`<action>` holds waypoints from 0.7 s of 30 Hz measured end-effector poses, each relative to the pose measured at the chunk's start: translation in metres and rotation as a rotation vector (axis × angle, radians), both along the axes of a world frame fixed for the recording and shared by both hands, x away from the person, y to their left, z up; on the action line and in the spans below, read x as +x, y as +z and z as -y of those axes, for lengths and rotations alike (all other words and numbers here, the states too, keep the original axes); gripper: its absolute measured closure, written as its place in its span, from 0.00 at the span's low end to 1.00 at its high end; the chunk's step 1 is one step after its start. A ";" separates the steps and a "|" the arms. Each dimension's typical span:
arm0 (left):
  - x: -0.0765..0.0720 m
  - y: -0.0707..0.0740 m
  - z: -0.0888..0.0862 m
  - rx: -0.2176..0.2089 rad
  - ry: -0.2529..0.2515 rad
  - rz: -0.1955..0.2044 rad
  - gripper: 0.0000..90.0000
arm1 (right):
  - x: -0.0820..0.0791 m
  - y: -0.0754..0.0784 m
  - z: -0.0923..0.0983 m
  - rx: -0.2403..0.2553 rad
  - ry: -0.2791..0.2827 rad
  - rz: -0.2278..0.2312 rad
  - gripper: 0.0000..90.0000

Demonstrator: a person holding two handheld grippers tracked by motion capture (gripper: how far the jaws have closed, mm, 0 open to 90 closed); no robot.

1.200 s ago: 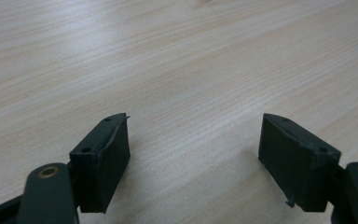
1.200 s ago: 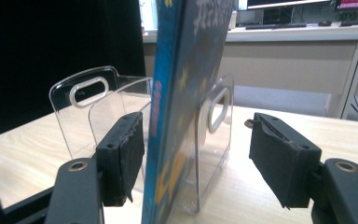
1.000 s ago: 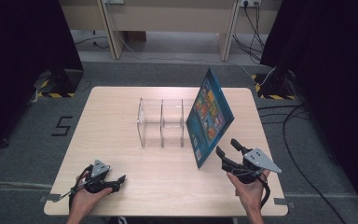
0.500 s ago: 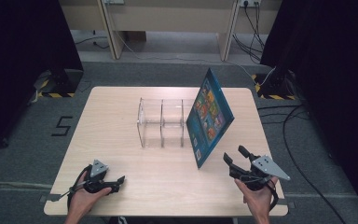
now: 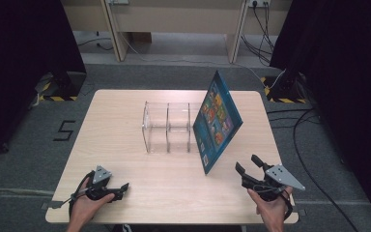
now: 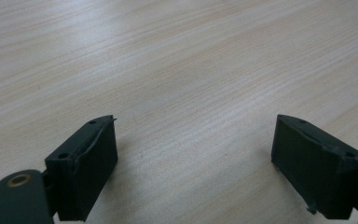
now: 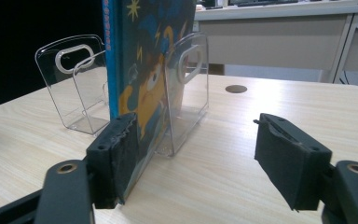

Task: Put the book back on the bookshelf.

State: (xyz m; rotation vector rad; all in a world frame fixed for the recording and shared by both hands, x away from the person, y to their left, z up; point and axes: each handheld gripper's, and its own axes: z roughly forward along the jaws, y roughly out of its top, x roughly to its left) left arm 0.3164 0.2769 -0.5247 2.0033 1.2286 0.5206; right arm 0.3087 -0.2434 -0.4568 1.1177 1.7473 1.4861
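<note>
Light wood-grain counter (image 5: pixel 125 125) set on grey carpet, dark curtains alongside. Picture book (image 5: pixel 216 121) leaned upright against clear rack (image 5: pixel 166 126). Left gripper (image 5: pixel 118 188) jaws apart, just opening, nothing between. Right gripper (image 5: pixel 246 164) jaws apart, just opening, book released.

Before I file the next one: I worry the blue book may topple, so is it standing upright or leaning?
Leaning. In the high view the blue book slants against the clear rack's right end, its top tipped away.

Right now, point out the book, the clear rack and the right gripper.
book (image 5: pixel 216 121), high view, front cover.
clear rack (image 5: pixel 166 126), high view, middle divider.
right gripper (image 5: pixel 248 164), high view, between its open jaws.
</note>
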 end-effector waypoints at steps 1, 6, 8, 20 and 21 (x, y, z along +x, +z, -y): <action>0.000 0.000 0.000 0.000 0.000 0.000 0.15 | -0.001 0.000 0.000 0.004 0.001 -0.005 0.33; 0.000 0.000 0.000 0.000 -0.001 0.000 0.15 | -0.003 -0.004 0.004 0.004 -0.003 -0.023 0.28; 0.000 0.000 0.000 0.000 -0.001 0.000 0.15 | -0.004 -0.006 0.005 0.003 -0.008 -0.031 0.26; 0.000 0.000 0.000 0.000 0.000 0.001 0.15 | -0.008 -0.018 0.011 -0.014 -0.009 -0.064 0.19; 0.000 0.000 0.000 0.000 -0.001 0.000 0.15 | -0.009 -0.019 0.011 -0.015 -0.008 -0.067 0.19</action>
